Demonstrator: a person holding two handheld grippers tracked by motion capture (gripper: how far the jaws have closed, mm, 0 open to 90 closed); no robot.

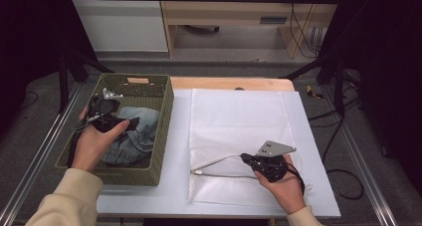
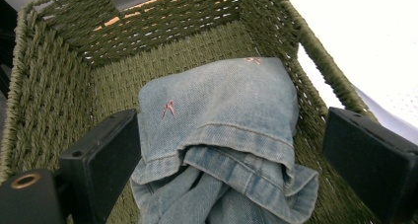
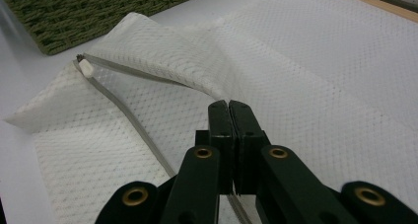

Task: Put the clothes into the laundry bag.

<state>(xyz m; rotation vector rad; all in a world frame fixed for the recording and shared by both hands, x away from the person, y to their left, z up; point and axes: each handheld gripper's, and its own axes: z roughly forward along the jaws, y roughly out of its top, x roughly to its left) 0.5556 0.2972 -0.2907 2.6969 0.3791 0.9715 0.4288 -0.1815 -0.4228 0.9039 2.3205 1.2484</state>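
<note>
Woven green basket (image 1: 161,131) sits at the left of the high view, and inside it lies a folded pair of faded blue jeans (image 1: 137,131), bunched toward the near end. The left gripper (image 1: 107,111) hangs over the basket's left half with its jaws spread wide; in the left gripper view the jeans (image 2: 222,130) lie straight ahead and below, between the two black jaws but not touched by either. The bundle's long axis runs away from the camera toward the far wall of the basket (image 2: 162,21), so the jaws straddle its narrow width. To the right in the high view, a white mesh laundry bag (image 1: 239,121) lies flat on the table (image 1: 318,186), well apart from the jeans. The right gripper (image 1: 246,159) rests at the lower middle of the bag, jaws pressed together, and in the right gripper view they appear to pinch the upper layer of mesh (image 3: 197,71) beside the zipper (image 3: 123,113), lifting the mouth open toward the basket. By my reading, the left hand is far nearer the jeans and needs only to drop and close; the bag's opening then lies to its right.
</note>
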